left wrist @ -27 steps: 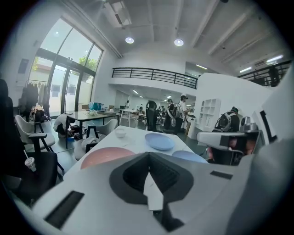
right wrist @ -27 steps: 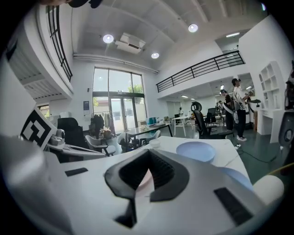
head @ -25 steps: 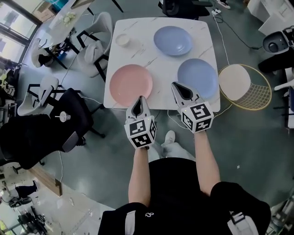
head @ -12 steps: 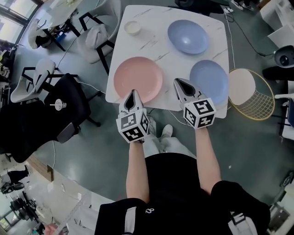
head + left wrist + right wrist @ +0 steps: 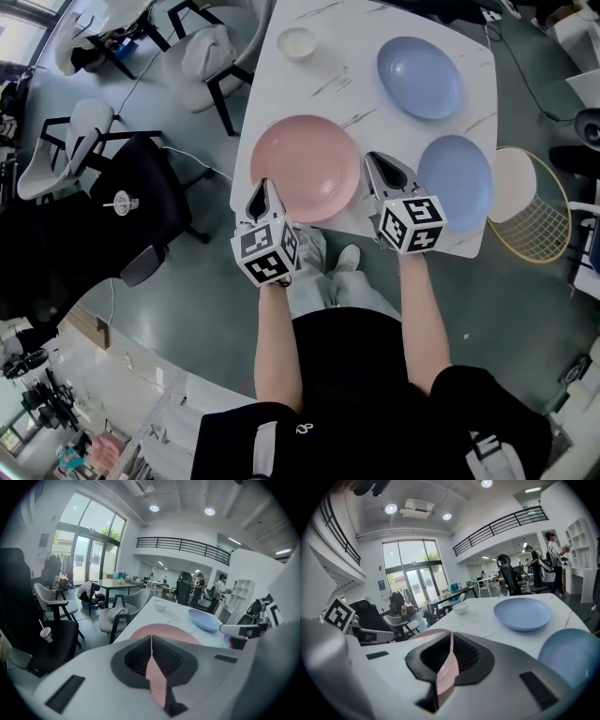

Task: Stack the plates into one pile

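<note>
Three plates lie apart on the white marble table (image 5: pixel 370 112): a pink plate (image 5: pixel 305 169) near the front edge, one blue plate (image 5: pixel 419 77) at the back and another blue plate (image 5: pixel 455 183) at the front right. My left gripper (image 5: pixel 262 188) is shut and empty, its tips at the pink plate's near left rim. My right gripper (image 5: pixel 376 164) sits between the pink plate and the front blue plate. Its jaws have just been opening to a narrow gap with nothing between them. The pink plate (image 5: pixel 183 634) lies just beyond the left gripper (image 5: pixel 151 637).
A small white bowl (image 5: pixel 296 42) stands at the table's back left corner. A wire basket (image 5: pixel 530 211) sits on the floor right of the table. A black office chair (image 5: pixel 122 220) and a white chair (image 5: pixel 202 56) stand to the left.
Both grippers have moved forward and down over the table's front edge. The left tips now reach the pink plate's rim, and the right tips lie beside that plate.
</note>
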Available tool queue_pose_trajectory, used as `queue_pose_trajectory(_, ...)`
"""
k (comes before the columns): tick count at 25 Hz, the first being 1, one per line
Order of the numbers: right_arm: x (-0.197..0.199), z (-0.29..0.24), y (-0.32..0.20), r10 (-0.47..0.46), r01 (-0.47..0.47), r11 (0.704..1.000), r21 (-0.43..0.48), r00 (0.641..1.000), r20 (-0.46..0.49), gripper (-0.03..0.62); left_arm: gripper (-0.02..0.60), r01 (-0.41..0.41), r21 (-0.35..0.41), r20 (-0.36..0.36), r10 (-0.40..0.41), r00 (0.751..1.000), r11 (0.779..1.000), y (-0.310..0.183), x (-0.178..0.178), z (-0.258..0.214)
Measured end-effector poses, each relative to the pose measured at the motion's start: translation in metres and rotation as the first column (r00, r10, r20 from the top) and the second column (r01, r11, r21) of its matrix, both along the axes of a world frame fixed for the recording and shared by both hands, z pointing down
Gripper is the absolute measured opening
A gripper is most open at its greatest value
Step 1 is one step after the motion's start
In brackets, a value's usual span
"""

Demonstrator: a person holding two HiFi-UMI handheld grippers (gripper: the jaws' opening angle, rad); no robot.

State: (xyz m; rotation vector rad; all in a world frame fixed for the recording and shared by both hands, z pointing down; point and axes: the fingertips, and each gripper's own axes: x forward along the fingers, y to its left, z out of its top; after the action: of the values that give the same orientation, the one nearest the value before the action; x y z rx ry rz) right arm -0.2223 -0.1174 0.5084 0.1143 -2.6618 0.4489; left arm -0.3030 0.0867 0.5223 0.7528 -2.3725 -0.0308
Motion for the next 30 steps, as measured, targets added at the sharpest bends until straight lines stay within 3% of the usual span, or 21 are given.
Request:
queue_pose_trajectory(4,-0.008,0.025,-0.001,0.058,-0.06,0.997,-0.056,0.998,-0.037,0.041,0.027,0.018,-0.028,-0.008,-0.019,1.0,0.999,0.01,-0.016,0.013)
queue_pose_trajectory(8,-0.012,0.051,-0.005,0.092,-0.1,0.992,-0.07,0.99,-0.111,0.092,0.106,0.037,-0.085,-0.048,-0.041,0.998,0.996,0.021,-0.027,0.033)
queue_pose_trajectory(17,-0.017,0.087,-0.003,0.097,-0.124,0.985,-0.123,0.974,-0.203,0.116,0.127,0.055,-0.185,-0.146,-0.083,0.986,0.981,0.037,-0.036,0.07)
queue_pose_trajectory(26,-0.013,0.103,0.011,0.078,-0.119,0.978,-0.171,0.971,-0.227,0.114,0.121,0.035,-0.174,-0.205,-0.071,0.976,0.984,0.036,-0.027,0.087)
queue_pose_trajectory(30,-0.006,0.108,0.011,0.093,-0.143,0.974,-0.177,0.96,-0.266,0.036,0.052,0.045,-0.21,-0.178,-0.083,0.981,0.977,0.04,-0.025,0.086)
